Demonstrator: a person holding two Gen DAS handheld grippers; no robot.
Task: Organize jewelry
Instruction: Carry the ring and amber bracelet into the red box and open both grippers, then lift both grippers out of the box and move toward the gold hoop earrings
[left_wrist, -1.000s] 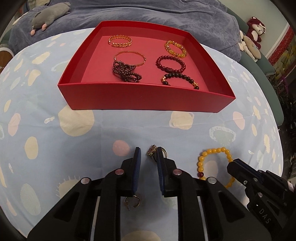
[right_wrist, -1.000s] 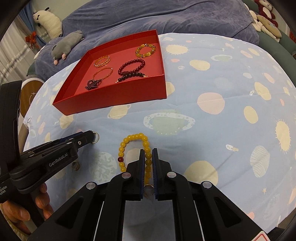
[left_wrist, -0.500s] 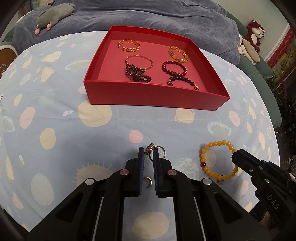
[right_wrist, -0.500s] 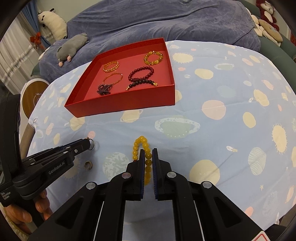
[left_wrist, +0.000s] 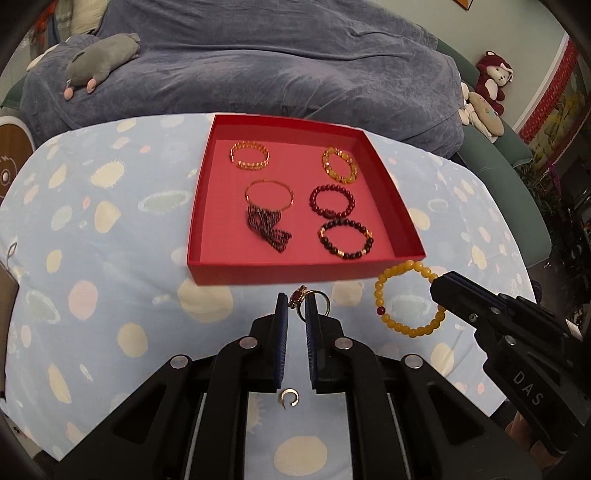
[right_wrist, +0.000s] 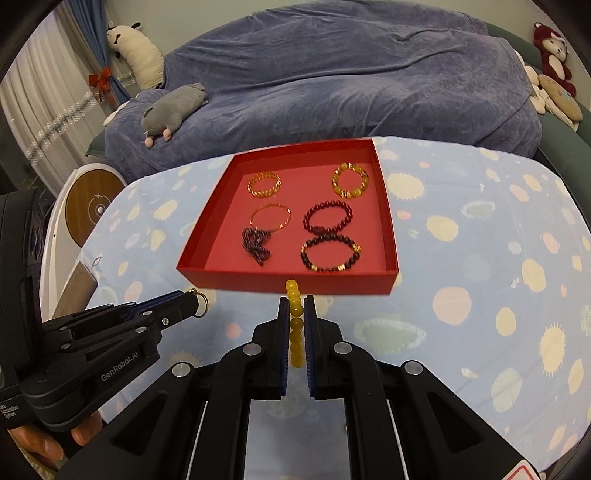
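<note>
A red tray (left_wrist: 303, 274) (right_wrist: 288, 283) on the spotted cloth holds several bracelets. My left gripper (left_wrist: 296, 300) is shut on a gold ring with a dark red stone (left_wrist: 297, 296), lifted above the cloth just before the tray's near wall; it shows at the left of the right wrist view (right_wrist: 194, 301). My right gripper (right_wrist: 296, 303) is shut on a yellow bead bracelet (right_wrist: 294, 317), held edge-on in the air; in the left wrist view the bracelet (left_wrist: 408, 297) hangs as a loop from that gripper's tip (left_wrist: 441, 286). A small open gold ring (left_wrist: 289, 397) lies on the cloth below my left gripper.
A blue-covered sofa (left_wrist: 258, 66) with a grey plush toy (left_wrist: 99, 51) is behind the table. More plush toys (left_wrist: 491, 77) sit at the right. A round wooden disc (right_wrist: 94, 210) stands left of the table edge.
Both grippers have risen and moved back from the cloth, each carrying its piece: the left closed on the ring and lifted it, the right lifted the yellow bracelet.
</note>
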